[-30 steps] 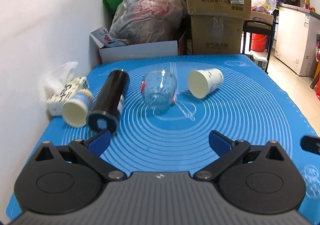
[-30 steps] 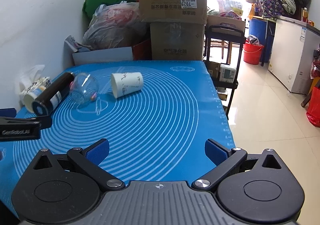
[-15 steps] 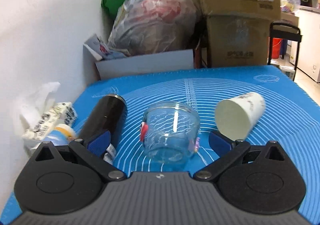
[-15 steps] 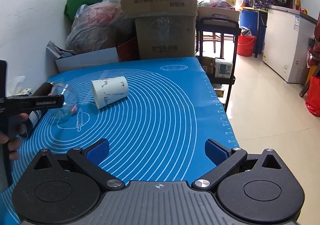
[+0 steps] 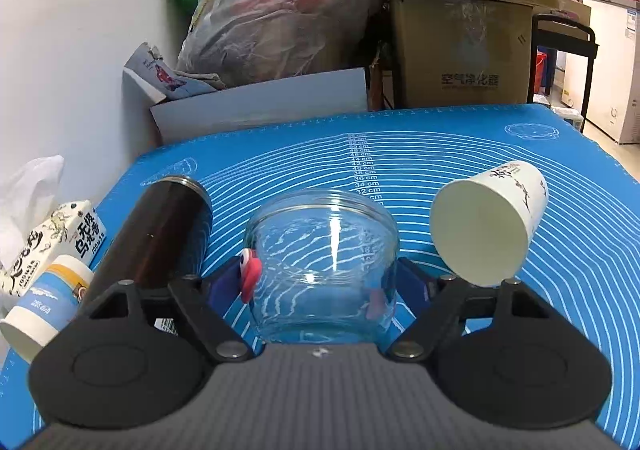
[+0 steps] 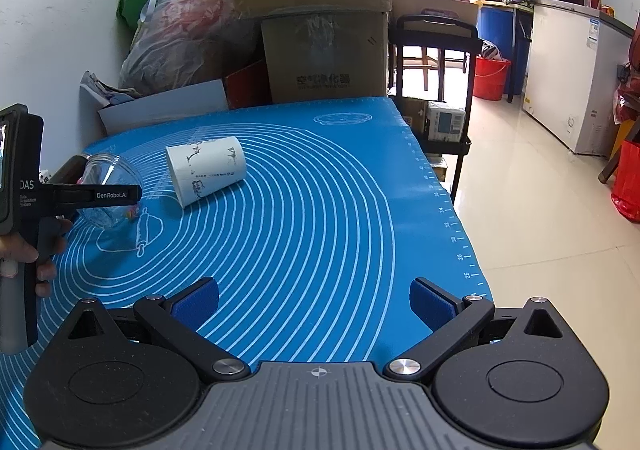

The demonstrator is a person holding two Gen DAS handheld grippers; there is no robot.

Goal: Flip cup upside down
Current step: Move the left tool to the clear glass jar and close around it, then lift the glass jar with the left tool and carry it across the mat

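A clear glass cup [image 5: 322, 266] with small red and pink stickers lies on its side on the blue mat [image 5: 460, 154], mouth pointing away. My left gripper [image 5: 320, 284] has a blue pad on each side of the cup and is shut on it. In the right wrist view the cup [image 6: 106, 194] sits at the far left with the left gripper [image 6: 96, 196] across it. My right gripper [image 6: 314, 302] is open and empty above the mat's near right part.
A white paper cup [image 5: 488, 226] lies on its side right of the glass. A dark tumbler [image 5: 156, 238], a small paper cup [image 5: 44, 310] and a carton [image 5: 52, 246] lie at the left by the wall. Boxes and bags stand behind the table. The table's right edge [image 6: 452, 210] drops to the floor.
My left gripper moved forward to the glass cup and its fingers closed around it. The right gripper stayed open and shifted slightly.
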